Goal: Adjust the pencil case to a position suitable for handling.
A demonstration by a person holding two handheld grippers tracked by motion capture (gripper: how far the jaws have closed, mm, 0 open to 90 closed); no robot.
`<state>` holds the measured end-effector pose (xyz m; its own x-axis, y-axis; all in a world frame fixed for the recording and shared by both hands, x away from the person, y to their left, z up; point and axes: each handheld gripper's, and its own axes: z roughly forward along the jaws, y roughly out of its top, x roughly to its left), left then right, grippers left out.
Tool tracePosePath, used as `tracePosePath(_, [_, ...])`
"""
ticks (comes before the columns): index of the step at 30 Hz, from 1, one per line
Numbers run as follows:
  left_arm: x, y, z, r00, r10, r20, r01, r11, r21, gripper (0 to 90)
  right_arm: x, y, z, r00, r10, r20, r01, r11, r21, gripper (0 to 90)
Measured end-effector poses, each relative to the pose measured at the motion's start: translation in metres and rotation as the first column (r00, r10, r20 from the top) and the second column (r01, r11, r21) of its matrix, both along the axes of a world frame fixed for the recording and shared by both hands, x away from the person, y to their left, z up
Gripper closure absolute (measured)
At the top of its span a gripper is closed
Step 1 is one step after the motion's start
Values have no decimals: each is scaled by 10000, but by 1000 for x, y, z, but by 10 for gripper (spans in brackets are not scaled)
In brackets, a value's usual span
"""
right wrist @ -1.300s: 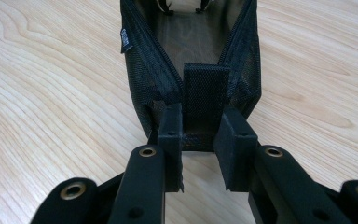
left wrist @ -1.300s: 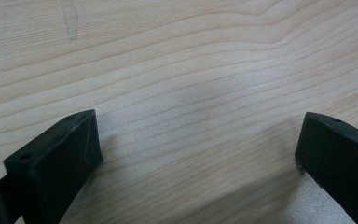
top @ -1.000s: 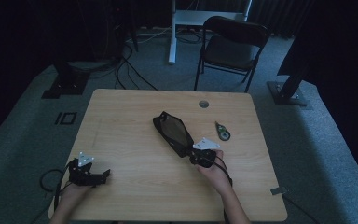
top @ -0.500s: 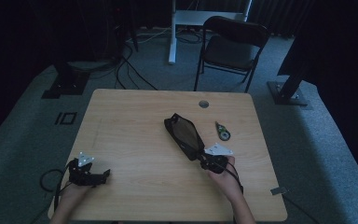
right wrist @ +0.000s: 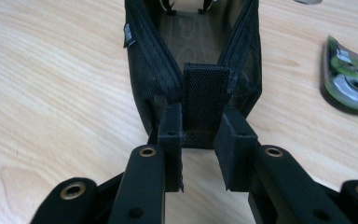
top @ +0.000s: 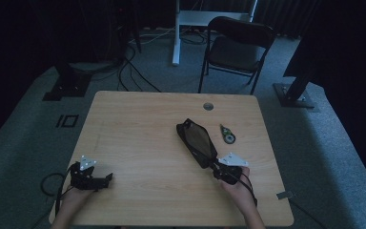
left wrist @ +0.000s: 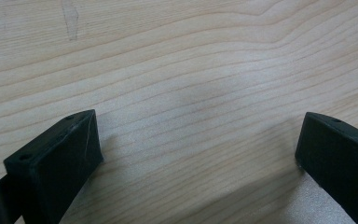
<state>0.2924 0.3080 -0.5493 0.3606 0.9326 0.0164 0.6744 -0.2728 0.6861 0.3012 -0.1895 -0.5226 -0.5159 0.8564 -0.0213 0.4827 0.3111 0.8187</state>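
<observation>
A black mesh zip pouch (top: 196,140) lies on the wooden table (top: 138,124), its mouth unzipped and gaping in the right gripper view (right wrist: 196,42). My right gripper (top: 218,168) is shut on the pouch's near end, its pads pinching the black webbing tab (right wrist: 205,95) from both sides. A small green and silver tape dispenser (top: 228,134) lies just right of the pouch (right wrist: 349,77). My left gripper (top: 106,179) rests near the table's front left corner, open, with bare wood between its jaws (left wrist: 198,154).
A round cable hole (top: 208,106) sits near the table's far edge. Behind the table stand a black folding chair (top: 238,47) and a white desk frame (top: 209,19). Cables lie on the grey carpet at the far left.
My right gripper has pulled the pouch to the right and toward the table's front edge, nearer the tape dispenser. The left gripper has stayed where it was.
</observation>
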Motion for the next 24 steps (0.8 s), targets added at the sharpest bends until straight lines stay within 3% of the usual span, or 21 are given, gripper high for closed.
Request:
tracePosePath(17, [0,0,0,10000,6,5,-6,10000,-10,2,-23,-16,-1,9992,-400,17,399,9991,103,731])
tracePosePath(24, [0,0,0,10000,0,2,0,10000,-5,2,-35,-22,-2,9981,-619,-32,620,9972,426,730])
